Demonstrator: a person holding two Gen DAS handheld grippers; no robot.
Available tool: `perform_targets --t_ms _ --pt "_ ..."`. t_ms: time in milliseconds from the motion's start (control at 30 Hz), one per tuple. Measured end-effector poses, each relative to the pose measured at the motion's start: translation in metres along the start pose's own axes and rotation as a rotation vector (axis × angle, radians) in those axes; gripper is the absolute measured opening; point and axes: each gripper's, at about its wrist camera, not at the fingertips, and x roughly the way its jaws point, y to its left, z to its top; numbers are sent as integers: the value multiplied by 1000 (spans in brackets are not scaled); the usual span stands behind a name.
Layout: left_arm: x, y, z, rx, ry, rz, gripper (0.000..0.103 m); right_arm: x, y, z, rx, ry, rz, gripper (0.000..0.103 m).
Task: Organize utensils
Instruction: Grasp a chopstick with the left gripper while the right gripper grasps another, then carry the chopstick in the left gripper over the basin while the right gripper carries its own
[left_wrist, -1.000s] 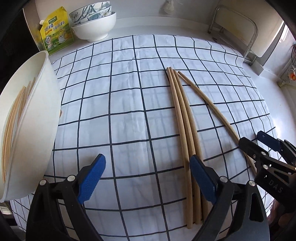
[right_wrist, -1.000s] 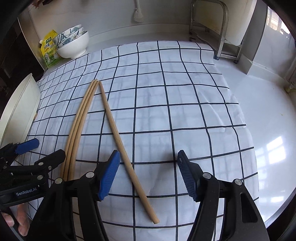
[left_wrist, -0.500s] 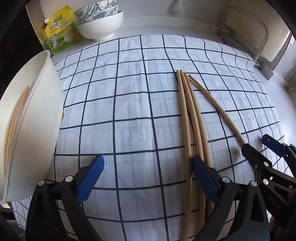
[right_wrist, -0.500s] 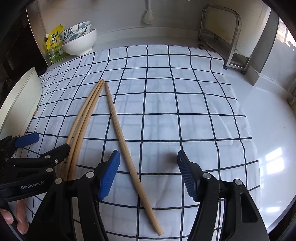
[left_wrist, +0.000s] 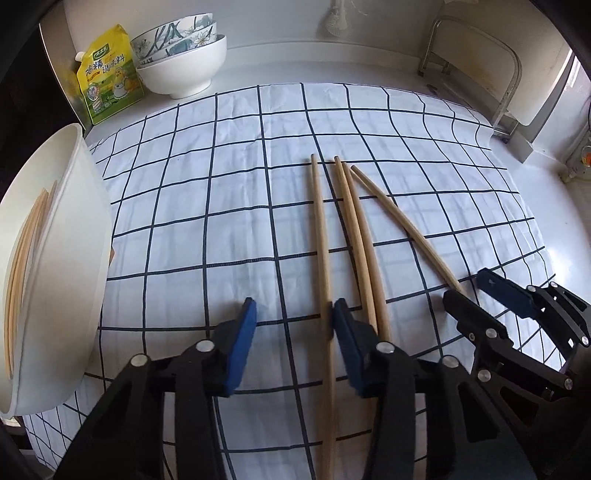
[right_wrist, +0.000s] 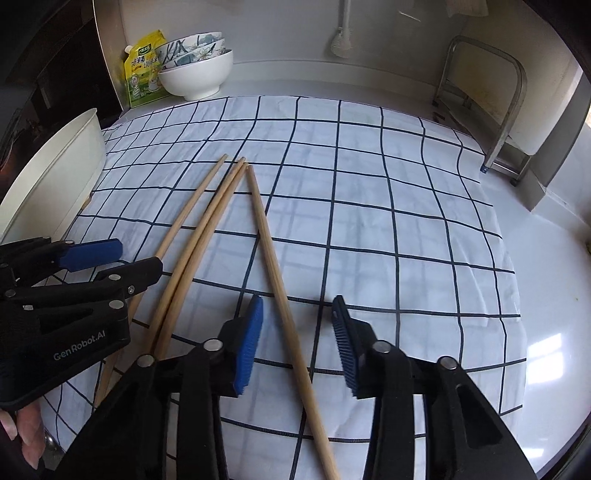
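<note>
Several long wooden chopsticks lie on the checked cloth (left_wrist: 221, 229). The leftmost chopstick (left_wrist: 320, 236) runs between the fingers of my left gripper (left_wrist: 291, 332), close to the right finger, and the jaws stand open around it. A touching pair (left_wrist: 356, 229) lies just right of that gripper. The rightmost chopstick (right_wrist: 275, 258) lies between the fingers of my right gripper (right_wrist: 297, 332), which is open around it. A white container (left_wrist: 55, 258) at the left holds more chopsticks (left_wrist: 26, 251).
Stacked bowls (left_wrist: 181, 59) and a yellow-green pouch (left_wrist: 107, 74) stand at the back left by the wall. A metal rack (right_wrist: 487, 107) stands at the back right. The cloth ends at the white counter (right_wrist: 546, 295) on the right.
Both grippers have narrowed their opening and dropped lower. The leftmost chopstick has separated from the bundle and now lies inside the left gripper's jaws.
</note>
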Motion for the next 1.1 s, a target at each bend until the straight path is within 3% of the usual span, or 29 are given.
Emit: perform_targets --t_ms 33,67,100,333,567,800,1100 --pt "-2 -3 -2 7 1 -7 22 0 2 1 -6 2 -2 11" --pt "-2 -4 -2 14 6 -17 11 0 4 2 -9 6 -3 9" --pt "-2 -6 -2 20 14 -29 8 1 4 2 -5 9 -2 8" --pt "-12 -3 -9 23 54 -88 8 -7 -6 3 121 36 74 7" --pt "-55 22 -2 38 -17 -94 8 -43 1 17 184 -9 114 7" --pt "-107 86 4 2 -108 -67 8 -72 52 54 162 -86 194 7" --pt "-141 209 -2 -106 -159 29 8 -69 167 109 50 -118 323 7"
